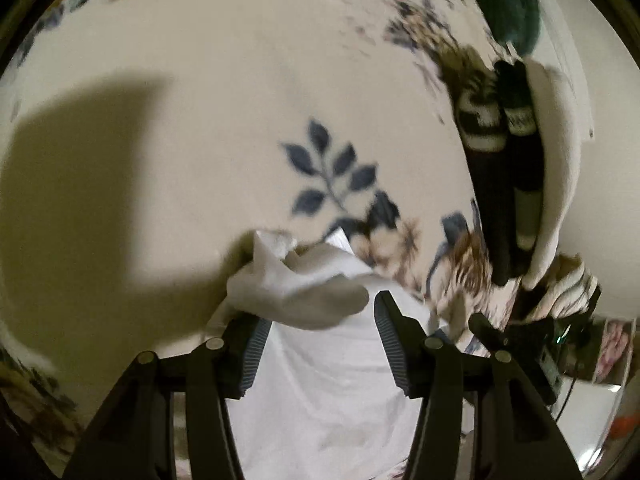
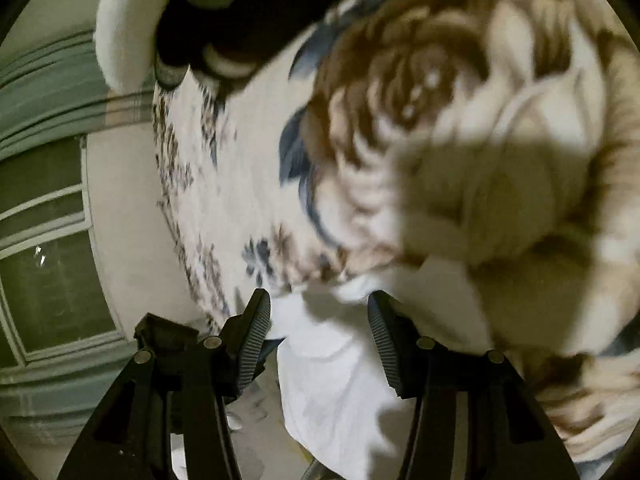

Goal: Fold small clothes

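Note:
A small white garment (image 1: 320,380) lies on a cream blanket with blue and brown flowers (image 1: 240,120). Its far end is bunched into a loose fold (image 1: 304,280). My left gripper (image 1: 320,320) stands open over it, with the cloth lying between the ribbed pads and neither pad pressing on it. In the right wrist view the same white garment (image 2: 340,392) runs under my right gripper (image 2: 318,304), which is open too, its pads apart from the fabric. The right gripper's dark body (image 1: 492,332) shows at the right of the left wrist view.
A pair of dark socks with pale stripes (image 1: 496,168) rests against a white cushion (image 1: 560,168) at the right, with a green cloth (image 1: 508,4) above. The socks (image 2: 224,40) lie at the top of the right wrist view. A window (image 2: 48,280) lies beyond the blanket's edge.

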Available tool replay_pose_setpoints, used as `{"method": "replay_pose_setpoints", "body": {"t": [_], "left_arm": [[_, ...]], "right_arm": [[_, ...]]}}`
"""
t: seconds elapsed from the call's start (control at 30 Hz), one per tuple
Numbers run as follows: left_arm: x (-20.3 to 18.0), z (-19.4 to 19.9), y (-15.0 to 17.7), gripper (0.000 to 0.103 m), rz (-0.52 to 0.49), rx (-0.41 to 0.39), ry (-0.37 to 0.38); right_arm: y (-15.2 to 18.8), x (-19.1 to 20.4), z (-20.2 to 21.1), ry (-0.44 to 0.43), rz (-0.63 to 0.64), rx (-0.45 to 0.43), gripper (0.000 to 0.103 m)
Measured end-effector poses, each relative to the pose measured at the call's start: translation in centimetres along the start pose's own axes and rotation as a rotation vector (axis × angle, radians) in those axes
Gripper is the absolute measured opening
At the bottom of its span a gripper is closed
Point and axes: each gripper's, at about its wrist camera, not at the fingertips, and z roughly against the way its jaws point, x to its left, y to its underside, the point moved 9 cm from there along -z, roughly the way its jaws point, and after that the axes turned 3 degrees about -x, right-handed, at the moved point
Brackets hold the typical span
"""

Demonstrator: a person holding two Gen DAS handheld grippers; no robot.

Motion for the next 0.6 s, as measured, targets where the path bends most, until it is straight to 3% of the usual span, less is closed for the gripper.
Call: {"method": "replay_pose_setpoints", "body": {"t": [0.17,0.27,0.33,0.43,0.53,0.6], "left_arm": [[-1.2,-0.7,-0.1,0.05,-0.038,0.013,-0.044],[-2.6,1.0,0.0,0.05,-0.063,-0.01,-0.016],[-4.1,2.5,0.4,0.05,-0.115,-0.033,-0.011],[-5.3,2.8,1.0,0.05,-0.186,-0.037,-0.037],[-4.9,0.6,0.6,0.05,-0.197,-0.018,-0.08],[-4.3,-1.2,0.0,0.05,-0.19,0.008,-0.104]], "right_arm": [[-1.0,0.4,1.1,0.15,0.115,-0.047,0.054],[-1.3,2.0,3.0,0.265,0.257,-0.097,0.054],[-0.3,4.5,3.6,0.322,0.419,-0.107,0.054],[2.8,6.4,1.8,0.393,0.619,0.019,0.054],[4.4,5.3,-1.0,0.492,0.682,0.143,0.054],[3.4,4.7,-2.2,0.515,0.658,0.112,0.054]]}}
